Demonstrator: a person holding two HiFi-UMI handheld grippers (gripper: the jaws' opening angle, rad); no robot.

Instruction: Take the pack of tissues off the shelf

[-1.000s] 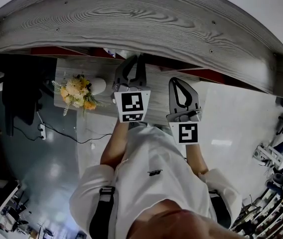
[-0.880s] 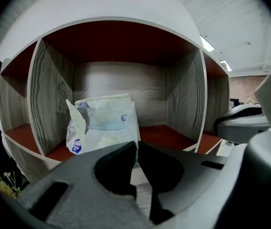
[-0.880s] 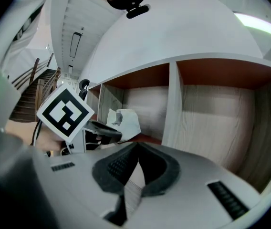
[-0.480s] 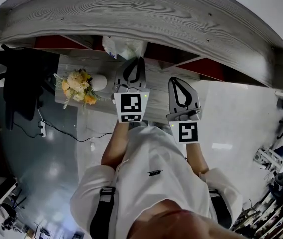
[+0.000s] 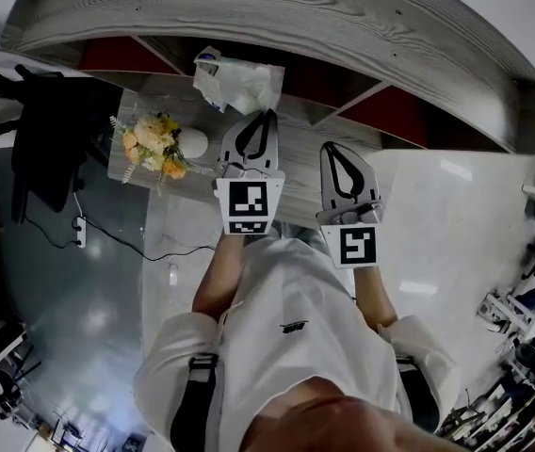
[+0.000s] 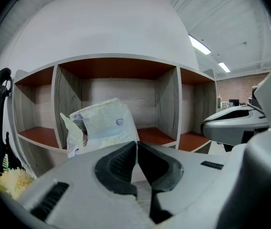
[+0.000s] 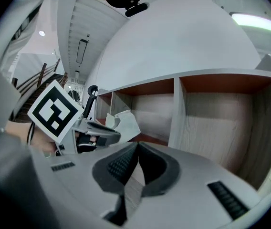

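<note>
Drawn further out of the grey wooden shelf (image 5: 267, 17), the seemingly light, soft white plastic-wrapped tissue pack (image 5: 237, 81) is dangling by its corner from the clenched left gripper (image 5: 266, 116), the right gripper (image 5: 332, 149) idling closed, empty.

The lower edge of the pack of tissues (image 6: 102, 125) is hidden behind the left gripper (image 6: 136, 143), its print too small to read; the shelf (image 7: 176, 113) is cut off rightward

Bright, even indoor lighting. Ceiling light strips (image 6: 200, 45) glow at the upper right of the left gripper view, and the glossy floor (image 5: 89, 347) carries soft reflections. Strong fisheye curvature bends the shelf (image 5: 277, 12). Corners vignette black, and the nearest foreground is soft.
</note>
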